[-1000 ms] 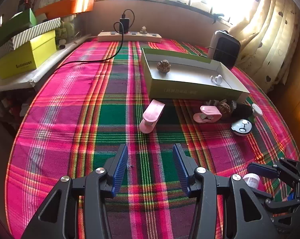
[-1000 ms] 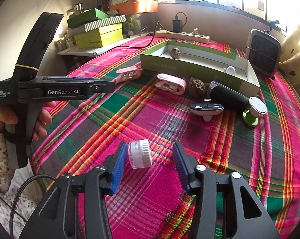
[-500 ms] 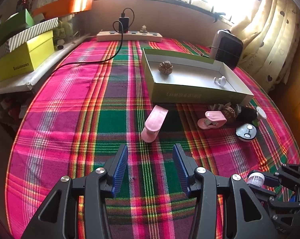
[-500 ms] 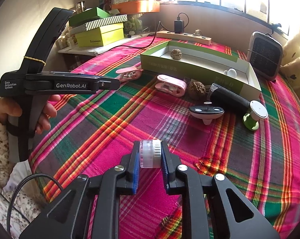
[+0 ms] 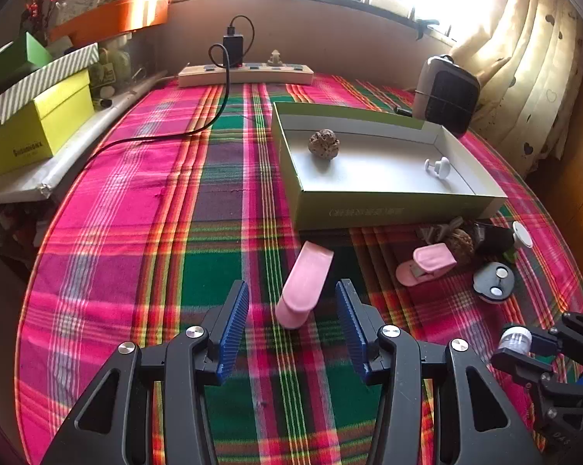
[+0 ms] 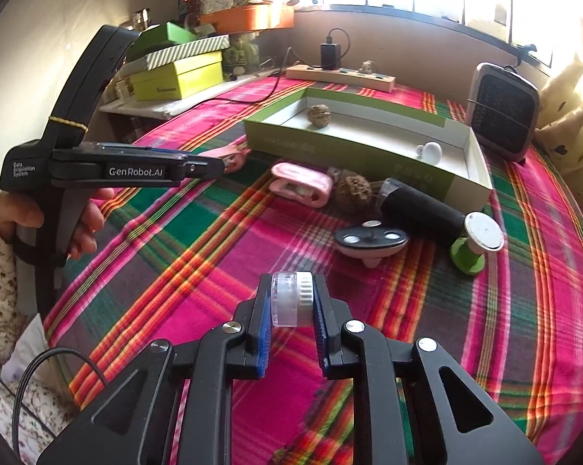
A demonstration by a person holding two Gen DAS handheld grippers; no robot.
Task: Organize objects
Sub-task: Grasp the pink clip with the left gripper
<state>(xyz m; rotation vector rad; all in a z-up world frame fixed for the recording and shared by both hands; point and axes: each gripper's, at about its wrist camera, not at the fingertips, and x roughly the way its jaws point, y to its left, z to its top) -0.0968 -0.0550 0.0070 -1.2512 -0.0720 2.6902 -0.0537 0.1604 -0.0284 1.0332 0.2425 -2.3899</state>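
Note:
My right gripper (image 6: 291, 302) is shut on a small clear jar with a white lid (image 6: 292, 298), held above the plaid cloth; the jar also shows in the left wrist view (image 5: 516, 339). My left gripper (image 5: 291, 317) is open, its jaws on either side of the near end of a pink clip (image 5: 305, 285) that lies on the cloth. An open green box (image 5: 388, 209) holds a walnut (image 5: 324, 144) and a white knob (image 5: 440, 166). In front of the box lie a second pink clip (image 5: 427, 263), a walnut (image 6: 353, 192), a black cylinder (image 6: 419, 215), a black disc (image 6: 370, 241) and a green-stemmed knob (image 6: 477, 238).
A power strip (image 5: 245, 74) with a charger and black cable lies at the far edge. A small heater (image 5: 448, 95) stands at the back right. Stacked boxes (image 5: 35, 128) sit on a ledge at left. Curtains hang at right.
My right gripper closed on the jar and lifted it off the cloth. My left gripper moved forward, so the pink clip's near end now sits between its open jaws.

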